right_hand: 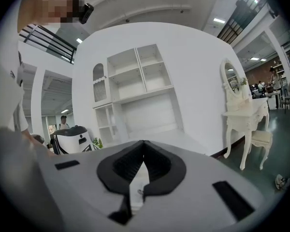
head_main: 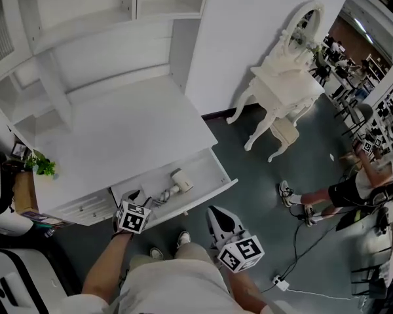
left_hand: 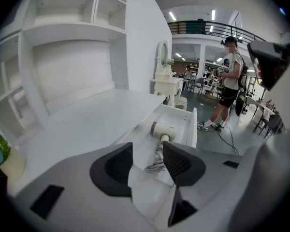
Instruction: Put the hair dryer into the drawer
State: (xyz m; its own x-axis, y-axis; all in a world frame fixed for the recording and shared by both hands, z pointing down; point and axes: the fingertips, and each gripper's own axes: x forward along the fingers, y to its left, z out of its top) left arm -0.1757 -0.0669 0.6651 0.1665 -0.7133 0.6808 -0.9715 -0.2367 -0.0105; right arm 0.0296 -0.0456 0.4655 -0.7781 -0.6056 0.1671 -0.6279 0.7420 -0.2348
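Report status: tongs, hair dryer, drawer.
Left tongs open, empty, at drawer. Right tongs shut, empty. Hair dryer lies in open drawer, cord beside it. Nothing in the way.

White worktop (head_main: 118, 129) at the left of the scene, with a white shelf unit (head_main: 85, 31) rising along its far side. Shows a small green plant (head_main: 42, 165) at its left edge; cannot tell whether on it or just beside it. Has a white drawer (head_main: 203, 200) pulled out below its near right edge. Holds in that drawer a white hair dryer (head_main: 181, 181), flat on the drawer bottom toward the right end, its cord (head_main: 162, 196) bunched just left of it. To the right, dark grey floor (head_main: 262, 227): bears a white dressing table (head_main: 281, 90) far right, a stool (head_main: 285, 133) just beside it, and a thin cable (head_main: 314, 237) trailing across the near right.
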